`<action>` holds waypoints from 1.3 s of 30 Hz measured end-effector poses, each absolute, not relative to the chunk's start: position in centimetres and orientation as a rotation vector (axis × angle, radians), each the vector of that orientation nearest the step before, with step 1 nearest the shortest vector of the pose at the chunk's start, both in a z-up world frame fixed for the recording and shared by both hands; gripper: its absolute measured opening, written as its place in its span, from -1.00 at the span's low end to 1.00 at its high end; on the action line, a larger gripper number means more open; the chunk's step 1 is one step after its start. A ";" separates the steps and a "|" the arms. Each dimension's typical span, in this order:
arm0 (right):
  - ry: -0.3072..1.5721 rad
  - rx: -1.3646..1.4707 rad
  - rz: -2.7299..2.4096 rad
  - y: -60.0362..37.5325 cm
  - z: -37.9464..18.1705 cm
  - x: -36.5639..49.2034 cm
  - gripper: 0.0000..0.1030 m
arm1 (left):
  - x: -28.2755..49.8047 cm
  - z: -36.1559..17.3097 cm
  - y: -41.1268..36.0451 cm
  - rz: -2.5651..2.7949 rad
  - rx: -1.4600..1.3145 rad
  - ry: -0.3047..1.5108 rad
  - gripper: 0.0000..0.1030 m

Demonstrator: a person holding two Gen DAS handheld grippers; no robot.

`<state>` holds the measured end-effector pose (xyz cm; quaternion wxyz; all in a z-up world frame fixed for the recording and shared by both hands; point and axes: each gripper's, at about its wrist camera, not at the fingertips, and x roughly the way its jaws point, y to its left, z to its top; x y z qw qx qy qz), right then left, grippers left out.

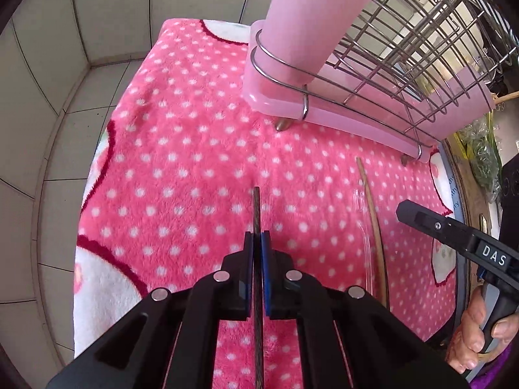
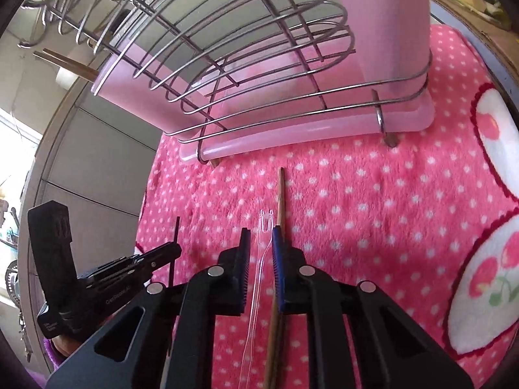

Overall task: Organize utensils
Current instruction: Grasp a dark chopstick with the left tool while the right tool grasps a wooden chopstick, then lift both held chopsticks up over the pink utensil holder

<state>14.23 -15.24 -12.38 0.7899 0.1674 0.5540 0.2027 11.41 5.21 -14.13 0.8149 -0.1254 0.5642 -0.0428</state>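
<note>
Item: left tongs (image 1: 257, 240). Pressed together on a dark chopstick (image 1: 256, 214), which runs straight up between the pads and sticks out past the tips, clear of the cloth. Risk: the grip is on a thin, round stick; if I tilt or swing it on the way to the holder, it may pivot in the pads or slip out.

Item: right tongs (image 2: 261, 253). Jaws narrowed but not quite met in the right wrist view; a clear plastic fork (image 2: 265, 223) lies between them, and a wooden chopstick (image 2: 281, 194) lies just beside the fork, against the blue pad on its right. I judge the pads are not yet pressing on the fork; I cannot tell for certain. Risk: closing here could catch the wooden stick as well, or pinch only the stick and leave the fork behind. The fork is thin and see-through, easy to misjudge and likely to flex or skid on the fleece.

Item: pink dotted fleece cloth (image 1: 181, 149) over the surface. Soft pile; a low approach may snag the tips.

Item: pink plastic utensil holder (image 1: 305, 9) in a wire dish rack (image 1: 421, 48), standing beyond both utensils. Risk: a long stick carried upright could strike the wire rim before reaching the opening.
</note>
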 end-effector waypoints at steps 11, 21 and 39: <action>1.289 0.195 0.358 -12.4 -15.1 16.7 -0.81 | 12.2 -15.2 5.3 -0.101 -0.274 1.245 -0.92; 1.257 0.262 0.384 -13.2 -15.2 16.8 -0.88 | 14.9 -15.7 4.2 -0.120 -0.251 1.345 -0.90; 0.943 0.352 0.405 -19.0 -7.3 10.4 -0.88 | 7.9 -8.0 5.9 -0.135 -0.331 0.969 -0.92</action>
